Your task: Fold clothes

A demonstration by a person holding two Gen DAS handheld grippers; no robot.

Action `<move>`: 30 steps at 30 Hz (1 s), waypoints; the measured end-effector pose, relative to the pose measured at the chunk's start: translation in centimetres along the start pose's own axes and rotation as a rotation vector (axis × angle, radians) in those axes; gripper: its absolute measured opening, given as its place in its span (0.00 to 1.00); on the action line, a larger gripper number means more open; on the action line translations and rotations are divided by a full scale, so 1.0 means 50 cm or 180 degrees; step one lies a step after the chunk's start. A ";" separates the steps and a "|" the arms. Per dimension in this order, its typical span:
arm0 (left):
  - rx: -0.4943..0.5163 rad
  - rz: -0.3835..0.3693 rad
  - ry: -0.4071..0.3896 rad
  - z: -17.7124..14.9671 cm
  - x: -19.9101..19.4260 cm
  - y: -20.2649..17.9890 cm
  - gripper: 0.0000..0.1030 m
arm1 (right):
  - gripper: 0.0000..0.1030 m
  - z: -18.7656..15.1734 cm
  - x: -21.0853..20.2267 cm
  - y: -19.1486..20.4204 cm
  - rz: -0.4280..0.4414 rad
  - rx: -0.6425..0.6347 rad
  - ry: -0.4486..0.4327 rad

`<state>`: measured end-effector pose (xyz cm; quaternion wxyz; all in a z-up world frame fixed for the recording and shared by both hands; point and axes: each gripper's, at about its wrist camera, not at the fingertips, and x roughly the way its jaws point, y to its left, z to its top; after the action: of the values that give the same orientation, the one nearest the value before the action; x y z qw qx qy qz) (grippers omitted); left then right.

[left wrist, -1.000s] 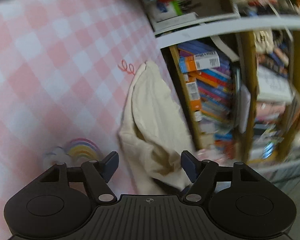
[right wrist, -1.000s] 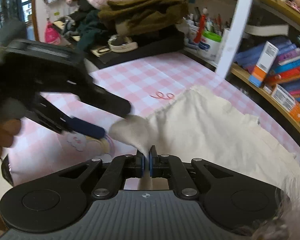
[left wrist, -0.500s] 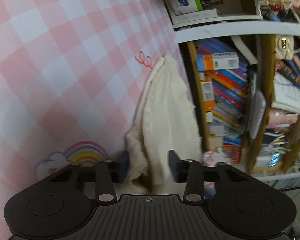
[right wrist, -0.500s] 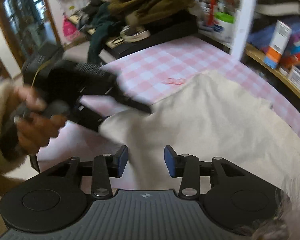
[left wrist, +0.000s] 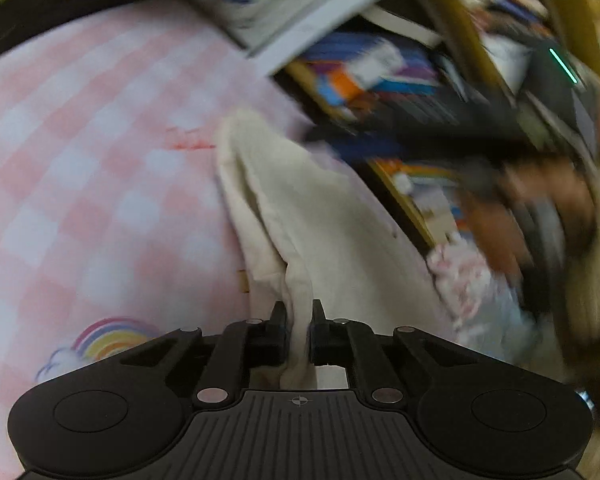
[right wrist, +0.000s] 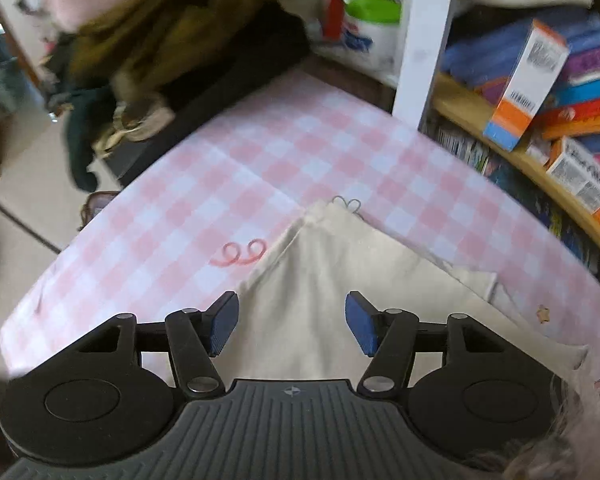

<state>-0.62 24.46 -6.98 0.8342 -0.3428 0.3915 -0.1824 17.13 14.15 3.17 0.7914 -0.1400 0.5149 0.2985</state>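
The left gripper (left wrist: 298, 330) is closing, its black jaws pinching a soft fold of the cream garment (left wrist: 324, 216), which stretches ahead of it over the pink-and-white checked cloth (left wrist: 80, 168). The right gripper (right wrist: 291, 324) is opening, its ribbed blue pads (right wrist: 222, 322) apart above the garment's flat, matte weave, holding nothing.

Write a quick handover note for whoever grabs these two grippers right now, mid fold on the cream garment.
Left gripper: jaws closing on a pinched fold of the cream garment.
Right gripper: jaws opening, nothing between the pads, hovering over the garment.
Garment lies on the pink checked cloth beside the bookshelf, one side folded over.
Done: a first fold appears laid.
Left: probably carry the left-held edge across, flatten, finish folding.
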 end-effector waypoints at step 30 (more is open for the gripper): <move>0.1267 -0.0739 0.0166 -0.055 0.073 -0.292 0.08 | 0.05 -0.023 -0.182 -0.159 -0.0681 -0.0099 0.0107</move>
<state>-0.99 10.99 0.23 0.8484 -0.2094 0.3271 -0.3595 18.57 4.32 10.17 0.8076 -0.2113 0.5055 0.2179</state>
